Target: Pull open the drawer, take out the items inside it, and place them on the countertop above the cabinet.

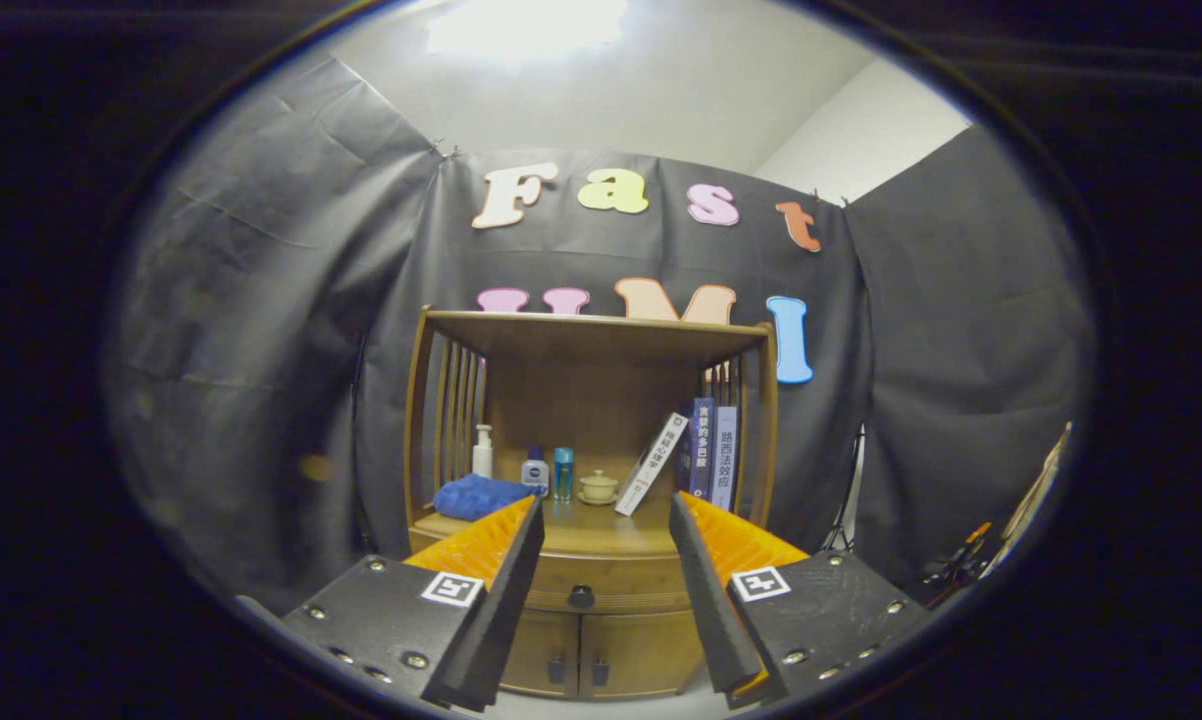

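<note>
A wooden cabinet (pixel 591 440) stands beyond my fingers against the booth wall. Its drawer (pixel 601 580) is shut, and the dark round knob (pixel 581 596) shows in the gap between my fingers, some way ahead of them. Above the drawer runs the countertop (pixel 601 535), with a roofed shelf space over it. My gripper (pixel 606 520) is open, held well short of the cabinet, with nothing between its fingers. What lies inside the drawer is hidden.
On the countertop lie a folded blue cloth (pixel 481 495), a white pump bottle (pixel 482 452), two small bottles (pixel 549 472), a lidded cup (pixel 598 487) and leaning books (pixel 696 450). Two small doors (pixel 586 655) sit below the drawer. Slatted sides enclose the shelf.
</note>
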`<state>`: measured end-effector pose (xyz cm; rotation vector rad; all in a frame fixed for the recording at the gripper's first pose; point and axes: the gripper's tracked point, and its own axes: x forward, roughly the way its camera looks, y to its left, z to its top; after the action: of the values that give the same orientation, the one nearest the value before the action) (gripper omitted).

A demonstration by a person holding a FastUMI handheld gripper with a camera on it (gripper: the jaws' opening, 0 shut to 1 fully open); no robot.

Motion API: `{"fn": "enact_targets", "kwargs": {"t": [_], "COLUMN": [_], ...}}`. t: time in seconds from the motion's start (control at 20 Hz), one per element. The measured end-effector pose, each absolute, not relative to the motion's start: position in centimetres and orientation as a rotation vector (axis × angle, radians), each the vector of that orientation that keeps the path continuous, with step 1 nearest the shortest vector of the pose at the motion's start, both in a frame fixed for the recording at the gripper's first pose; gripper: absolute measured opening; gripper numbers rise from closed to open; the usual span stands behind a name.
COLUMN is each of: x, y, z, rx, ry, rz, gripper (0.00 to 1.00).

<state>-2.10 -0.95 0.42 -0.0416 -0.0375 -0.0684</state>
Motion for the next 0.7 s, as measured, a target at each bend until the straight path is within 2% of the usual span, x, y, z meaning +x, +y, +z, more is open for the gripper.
{"fn": "enact_targets", "kwargs": {"t": [0.3, 0.5, 0.7], "x": [-1.1, 0.1, 1.9], "y": [-2.4, -4.6, -3.7], "z": [-0.7, -2.3, -4.4], "rx": [-0.001, -0.029, -0.054], "ry": [-0.012, 0.026, 0.085], "rz": [-0.127, -0.233, -0.197], "gripper": [0.76, 0.75, 0.77]}}
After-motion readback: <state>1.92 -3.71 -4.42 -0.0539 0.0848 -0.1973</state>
